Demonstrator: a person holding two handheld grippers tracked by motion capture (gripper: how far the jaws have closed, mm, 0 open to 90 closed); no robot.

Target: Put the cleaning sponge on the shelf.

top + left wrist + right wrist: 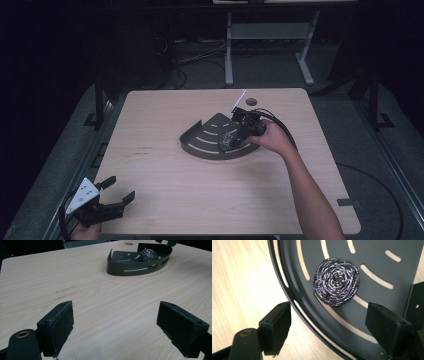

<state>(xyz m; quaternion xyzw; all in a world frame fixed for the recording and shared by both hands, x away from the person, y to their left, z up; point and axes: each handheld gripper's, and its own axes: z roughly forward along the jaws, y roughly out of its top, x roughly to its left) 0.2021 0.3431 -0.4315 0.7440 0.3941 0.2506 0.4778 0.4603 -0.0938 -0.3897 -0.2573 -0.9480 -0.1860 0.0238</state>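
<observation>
- Black jaws of the right gripper (328,326) rise from the bottom of the right gripper view, spread wide with nothing between the pads; they grip nothing.
- Just above that gap, in the middle of the frame, lies the steel-wool scourer (336,281), a round coil of shiny wire, clear of both pads.
- It rests flat on the floor of the dark slotted tray (387,270), a quarter-round metal shelf with a low curved rim.
- That rim runs diagonally from the upper left to the bottom centre of the right gripper view; the left jaw sits outside it over bare wood, the right jaw over the tray floor.
- From the high view the right gripper (239,131) hangs over the right part of the tray (200,145), right of centre in the frame, with the scourer (230,139) just below and left of it.
- At the lower left of the high view the left gripper (118,192) rests near the front corner of the table (165,185), well apart from the tray, jaws wide apart and empty.
- Its own view shows the tray (117,266) and scourer (148,255) far off at the upper right.
- Bare wood fills the left half and front of the table; the tray's straight walls face the back and right, toward a small round hole (251,101) near the far edge.
</observation>
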